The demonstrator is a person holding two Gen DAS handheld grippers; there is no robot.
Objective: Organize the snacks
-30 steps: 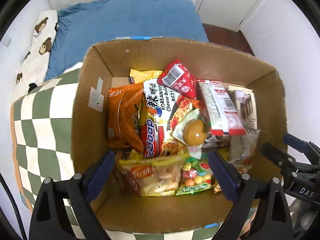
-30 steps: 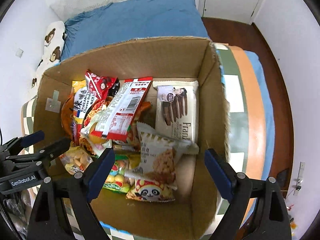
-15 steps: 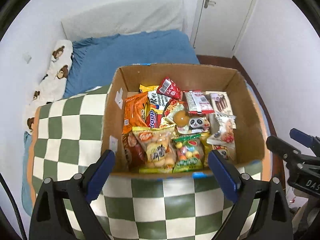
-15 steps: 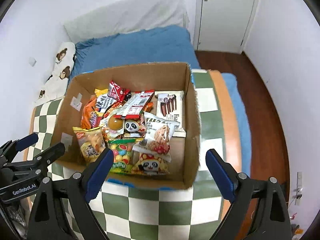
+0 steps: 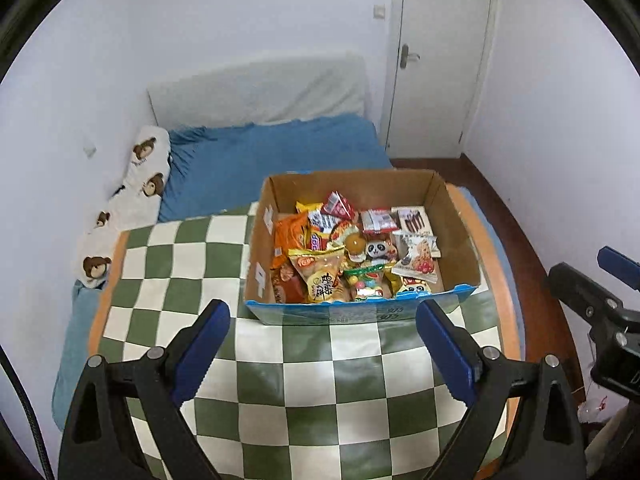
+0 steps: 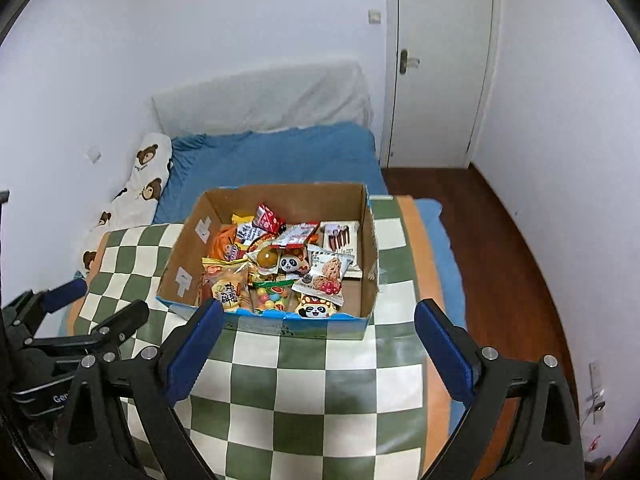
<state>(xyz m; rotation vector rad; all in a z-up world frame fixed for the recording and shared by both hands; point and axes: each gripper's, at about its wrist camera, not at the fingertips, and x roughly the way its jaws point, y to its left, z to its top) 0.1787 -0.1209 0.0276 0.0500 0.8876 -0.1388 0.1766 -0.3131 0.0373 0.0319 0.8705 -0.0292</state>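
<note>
An open cardboard box (image 5: 460,236) sits on a green-and-white checked cloth (image 5: 320,380). It holds several snack packets, among them an orange bag (image 5: 290,230), a panda packet (image 5: 376,249) and a cookie packet (image 5: 416,260). My left gripper (image 5: 322,340) is open and empty, well back from the box's near wall. My right gripper (image 6: 318,340) is open and empty too, in front of the same box (image 6: 180,252). Each gripper shows at the edge of the other's view.
A bed with a blue sheet (image 5: 280,152) and a bear-print pillow (image 5: 136,184) lies behind the box. A white door (image 5: 440,56) and dark wooden floor (image 6: 500,240) are at the right. White walls surround the room.
Both grippers have pulled up and back from just above the box's contents. The box now looks small and far, and the whole room is in view.
</note>
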